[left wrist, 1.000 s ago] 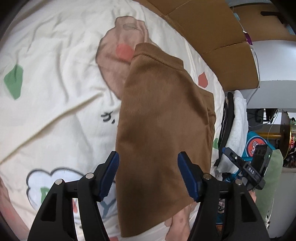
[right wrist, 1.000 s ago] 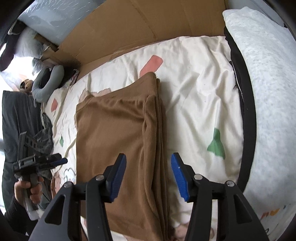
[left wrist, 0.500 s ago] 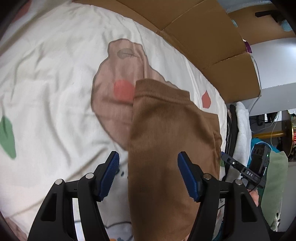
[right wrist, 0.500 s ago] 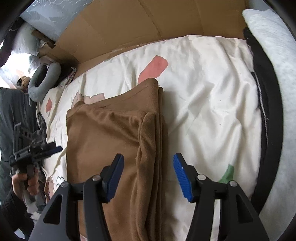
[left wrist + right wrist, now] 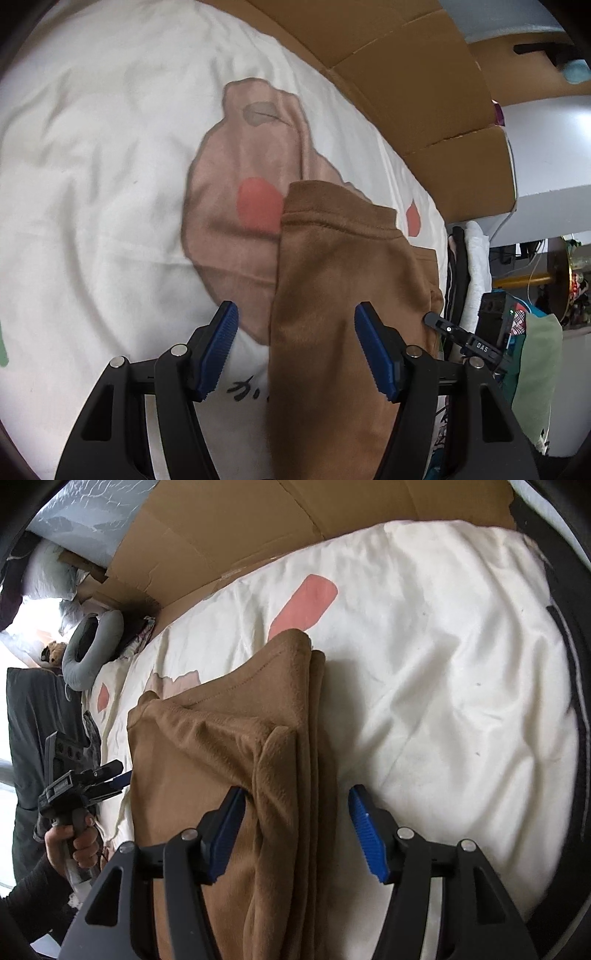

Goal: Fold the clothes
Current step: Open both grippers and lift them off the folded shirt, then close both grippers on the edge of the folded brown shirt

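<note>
Both grippers, left [image 5: 295,350] and right [image 5: 295,830], hover unclenched over our brown garment [image 5: 221,775] on the bed [image 5: 443,701]; soft and floppy, we judge, best pinched at its near stacked edges.

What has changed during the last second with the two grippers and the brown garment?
Both grippers came down closer to the folded brown garment and moved forward along it. The left gripper now frames its left edge; the right gripper frames its thick right fold, and its jaws opened a little wider. Neither took hold of anything. The garment stayed folded in the same place on the white bedsheet.
</note>
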### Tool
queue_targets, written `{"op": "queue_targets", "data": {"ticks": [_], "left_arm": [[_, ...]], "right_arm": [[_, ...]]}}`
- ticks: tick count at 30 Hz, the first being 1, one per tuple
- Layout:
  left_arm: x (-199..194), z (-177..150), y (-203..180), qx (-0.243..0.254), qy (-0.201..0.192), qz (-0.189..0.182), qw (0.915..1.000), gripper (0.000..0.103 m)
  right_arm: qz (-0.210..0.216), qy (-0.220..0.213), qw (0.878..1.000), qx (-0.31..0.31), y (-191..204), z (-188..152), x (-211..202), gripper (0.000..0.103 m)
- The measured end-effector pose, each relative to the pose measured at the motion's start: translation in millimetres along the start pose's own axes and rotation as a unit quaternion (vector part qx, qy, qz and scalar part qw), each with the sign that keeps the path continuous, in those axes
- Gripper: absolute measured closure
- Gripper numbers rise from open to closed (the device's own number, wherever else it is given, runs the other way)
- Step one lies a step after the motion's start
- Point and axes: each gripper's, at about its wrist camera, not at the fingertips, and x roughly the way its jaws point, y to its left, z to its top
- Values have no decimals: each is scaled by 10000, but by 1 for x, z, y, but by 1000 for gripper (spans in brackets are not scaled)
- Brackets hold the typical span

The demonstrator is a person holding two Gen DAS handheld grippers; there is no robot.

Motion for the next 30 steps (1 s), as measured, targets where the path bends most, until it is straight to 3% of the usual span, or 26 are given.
{"op": "queue_targets", "data": {"ticks": [2, 5, 7, 8, 10, 11, 15, 24, 30], "left_arm": [[2, 2, -3, 37, -1, -61, 10000, 37], [4, 5, -3, -72, -51, -182, 9998, 39], [3, 8, -5, -107, -135, -311, 9994, 59], [3, 10, -6, -111, -154, -331, 9993, 60], [3, 14, -9, -119, -194, -369, 9991, 75], [3, 16, -10, -109, -214, -362, 9991, 77], [-4, 23, -12, -60, -289, -376, 9989, 78], [4, 17, -3, -155, 137, -217, 9995, 77], [13, 6, 4, -155, 375, -164, 9990, 77]], "right_arm": [[50, -7, 10000, 30, -1, 1, 1, 48], [178, 26, 9997, 149, -3, 4, 1, 69], [265, 37, 9994, 206, -2, 6, -3, 75], [281, 27, 9995, 164, 0, 6, -5, 79], [299, 6, 9995, 85, 5, 7, -10, 80], [304, -4, 9995, 47, 7, 7, -13, 81], [273, 10, 9996, -6, 10, 8, -17, 79], [254, 224, 9993, 136, -1, 16, -1, 63], [270, 311, 9991, 111, -4, 18, 8, 60]]}}
